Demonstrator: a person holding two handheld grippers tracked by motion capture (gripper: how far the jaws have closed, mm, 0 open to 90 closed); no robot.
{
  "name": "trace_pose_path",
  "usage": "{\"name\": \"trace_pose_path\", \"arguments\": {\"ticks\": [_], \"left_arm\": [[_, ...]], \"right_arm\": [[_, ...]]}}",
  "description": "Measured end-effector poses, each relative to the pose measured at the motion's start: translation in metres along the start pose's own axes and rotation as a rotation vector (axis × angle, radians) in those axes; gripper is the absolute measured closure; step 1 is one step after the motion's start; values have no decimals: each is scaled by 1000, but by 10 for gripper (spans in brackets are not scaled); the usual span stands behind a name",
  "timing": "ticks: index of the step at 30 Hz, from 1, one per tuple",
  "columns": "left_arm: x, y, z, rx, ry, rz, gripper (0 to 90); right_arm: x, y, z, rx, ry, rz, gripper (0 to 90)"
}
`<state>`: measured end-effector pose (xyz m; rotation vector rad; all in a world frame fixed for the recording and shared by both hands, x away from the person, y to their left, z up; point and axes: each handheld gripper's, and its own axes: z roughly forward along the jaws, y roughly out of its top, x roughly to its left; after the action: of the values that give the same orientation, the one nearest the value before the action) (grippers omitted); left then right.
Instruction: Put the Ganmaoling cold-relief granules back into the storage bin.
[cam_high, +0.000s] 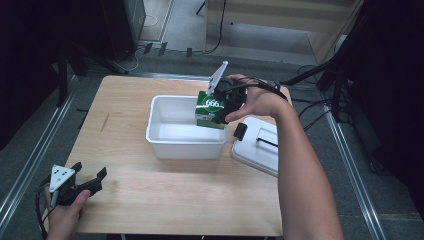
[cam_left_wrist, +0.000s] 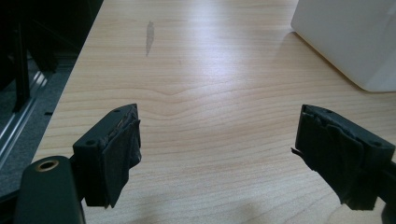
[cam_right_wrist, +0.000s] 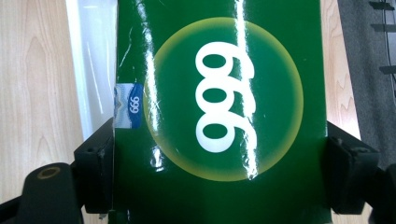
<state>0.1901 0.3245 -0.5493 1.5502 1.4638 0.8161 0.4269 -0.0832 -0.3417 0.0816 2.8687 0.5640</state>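
Two tongs we see: our right tongs (cam_high: 223, 102) clench a green box (cam_high: 211, 110) by its sides, over the white tub's (cam_high: 170, 142) right end; our left tongs (cam_high: 90, 179) gape wide, empty, above the counter (cam_high: 165, 195).

- The left gripper (cam_high: 92, 180) rests low at the near left, held by the left hand (cam_high: 65, 210), jaws spread wide.
- The right gripper (cam_high: 222, 102), far centre, is clamped, right forearm (cam_high: 300, 170) extended.
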Motion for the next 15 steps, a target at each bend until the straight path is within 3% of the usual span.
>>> {"name": "trace_pose_path", "arguments": {"ticks": [10,15], "left_arm": [[0,0,0,0,-3,0,148],[0,0,0,3,-2,4,148]], "right_arm": [[0,-3,16,16,13,-12,171],[0,-4,20,-3,12,-6,171]]}}
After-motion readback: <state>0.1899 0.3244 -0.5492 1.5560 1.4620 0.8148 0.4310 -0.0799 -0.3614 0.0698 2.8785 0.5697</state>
